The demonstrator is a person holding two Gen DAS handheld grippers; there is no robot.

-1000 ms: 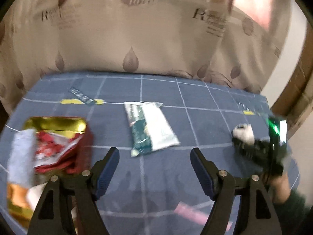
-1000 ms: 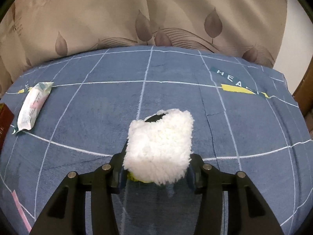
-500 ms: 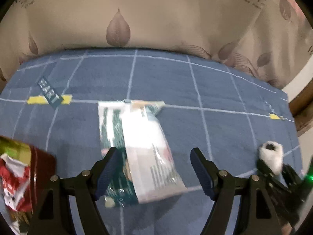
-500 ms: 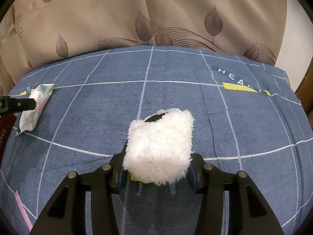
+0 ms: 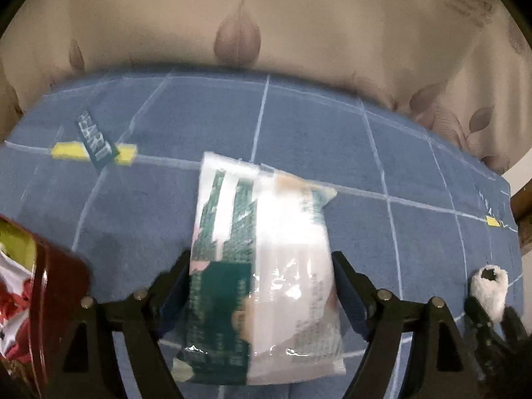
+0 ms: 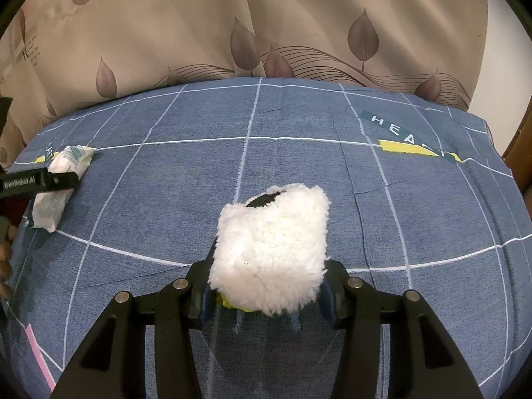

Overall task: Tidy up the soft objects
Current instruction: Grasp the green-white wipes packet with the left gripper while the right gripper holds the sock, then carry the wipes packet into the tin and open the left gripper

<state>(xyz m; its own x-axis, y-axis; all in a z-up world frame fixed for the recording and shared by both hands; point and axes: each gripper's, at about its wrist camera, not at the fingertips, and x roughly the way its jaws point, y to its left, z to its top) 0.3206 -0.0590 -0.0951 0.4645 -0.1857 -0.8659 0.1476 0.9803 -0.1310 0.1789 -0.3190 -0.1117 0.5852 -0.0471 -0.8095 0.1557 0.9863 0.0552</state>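
A green and white plastic tissue pack [image 5: 262,266] lies on the blue checked cloth [image 5: 332,139]. My left gripper [image 5: 261,267] stands open with one finger on each side of the pack, close to its edges. The right wrist view shows the same pack [image 6: 63,179] at far left, with a black finger [image 6: 50,181] of the left gripper across it. My right gripper [image 6: 267,282] is shut on a white fluffy item [image 6: 272,246] with a black opening and a yellow underside, just above the cloth. That white fluffy item [image 5: 490,286] also shows at the lower right of the left wrist view.
A dark red tin [image 5: 56,299] holding red and white packets sits at the left. A beige leaf-print curtain [image 6: 266,33] hangs behind the cloth's far edge. Yellow tape with a "HEART" label [image 6: 409,139] and a pink strip [image 6: 36,355] mark the cloth.
My left gripper has moved forward and down over the tissue pack, which now lies between its fingers. The right gripper and the fluffy item have stayed still.
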